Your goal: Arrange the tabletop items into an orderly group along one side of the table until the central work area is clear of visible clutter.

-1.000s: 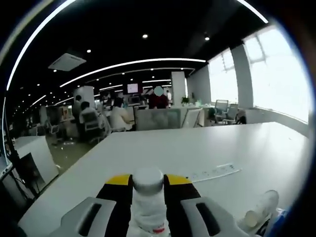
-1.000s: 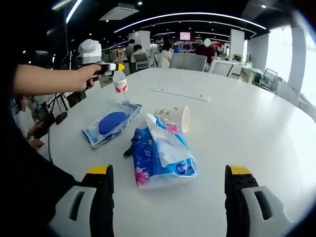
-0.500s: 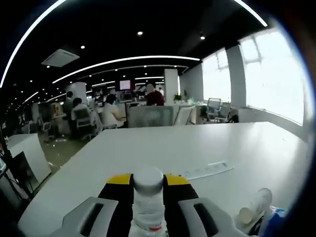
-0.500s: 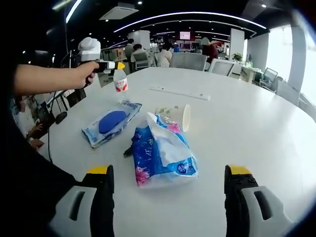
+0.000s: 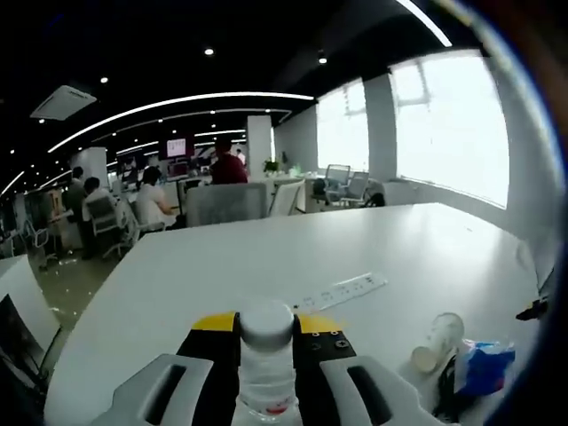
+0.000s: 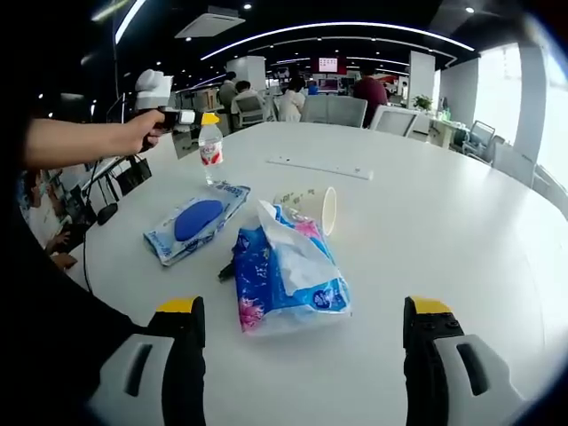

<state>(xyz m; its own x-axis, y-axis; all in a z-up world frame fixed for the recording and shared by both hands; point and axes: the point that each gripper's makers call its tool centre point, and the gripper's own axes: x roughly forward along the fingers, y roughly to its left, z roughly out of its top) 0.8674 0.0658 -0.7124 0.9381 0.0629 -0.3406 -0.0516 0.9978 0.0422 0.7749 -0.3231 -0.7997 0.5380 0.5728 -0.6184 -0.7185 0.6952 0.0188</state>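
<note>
In the left gripper view, a small clear bottle (image 5: 266,353) with a white cap and a red label sits between my left gripper's (image 5: 266,327) yellow-tipped jaws, which are shut on it. The right gripper view has a hand holding that left gripper (image 6: 197,118) at the table's far left, with the bottle (image 6: 210,144) upright and its base at the tabletop. My right gripper (image 6: 303,309) stands wide open, just short of a blue tissue pack (image 6: 288,271). A paper cup (image 6: 312,202) lies on its side behind the pack. A blue wipes pack (image 6: 197,220) lies to the left.
A white power strip (image 6: 322,168) lies flat further back on the white table (image 6: 444,213). A small dark object (image 6: 228,269) pokes out from under the tissue pack. Beyond the table are office chairs, desks and seated people. In the left gripper view, the cup (image 5: 437,342) and tissue pack (image 5: 484,366) lie at the right.
The left gripper has lowered the bottle from above the table down to its surface and turned rightward, bringing the tissue pack into its view. The right gripper has barely moved.
</note>
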